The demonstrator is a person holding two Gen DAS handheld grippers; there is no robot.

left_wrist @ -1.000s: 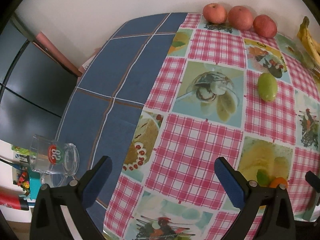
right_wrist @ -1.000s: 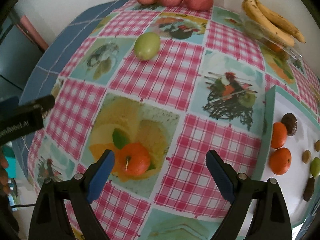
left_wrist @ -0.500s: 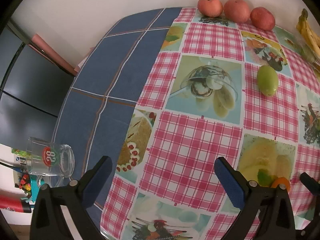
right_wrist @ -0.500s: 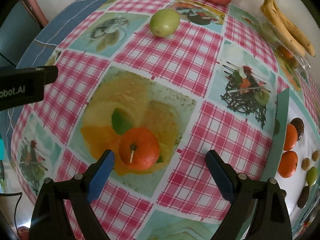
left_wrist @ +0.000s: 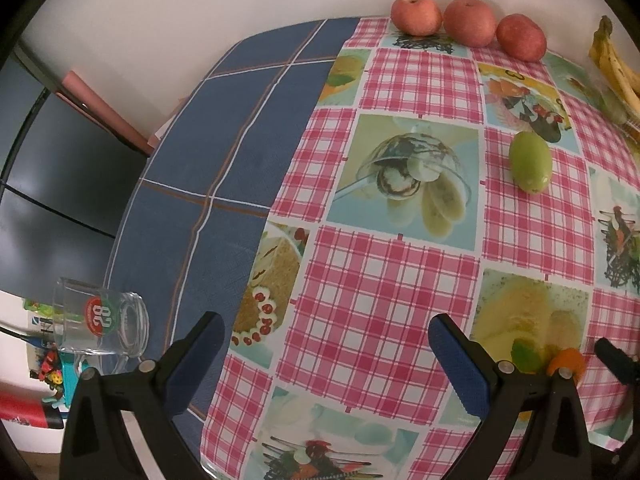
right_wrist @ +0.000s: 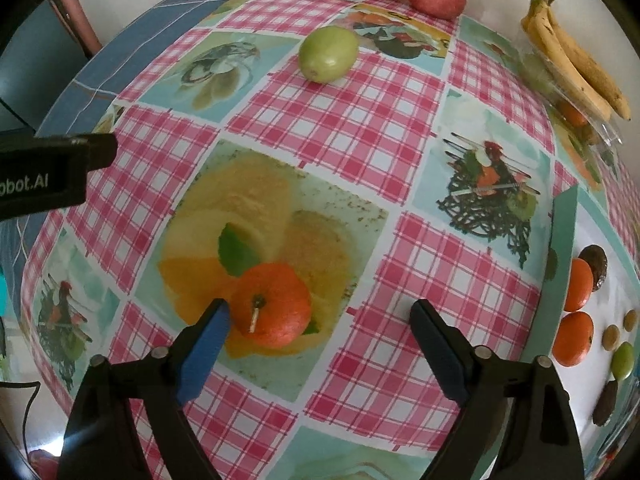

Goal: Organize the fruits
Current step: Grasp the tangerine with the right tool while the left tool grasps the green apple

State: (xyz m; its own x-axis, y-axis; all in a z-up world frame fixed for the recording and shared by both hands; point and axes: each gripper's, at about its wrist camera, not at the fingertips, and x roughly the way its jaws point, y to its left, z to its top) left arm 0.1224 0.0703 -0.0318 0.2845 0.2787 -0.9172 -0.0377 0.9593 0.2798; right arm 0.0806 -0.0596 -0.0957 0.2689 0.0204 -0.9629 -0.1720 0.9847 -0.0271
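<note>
Small round orange mandarin [right_wrist: 272,305] sits off-centre between closing right gripper [right_wrist: 320,316] pads, not yet pinched; left pad may nudge it rolling. Left gripper [left_wrist: 326,344] open, empty.

A white wall [left_wrist: 200,20] stands behind the table [left_wrist: 224,152], which wears a blue cloth under a pink checked one [left_wrist: 380,300]. A dark cabinet [left_wrist: 52,184] stands beside it, by the wall.

left gripper [left_wrist: 326,354]: jaws wide, nothing between | right gripper [right_wrist: 322,334]: jaws closing, pointing steeply down
</note>
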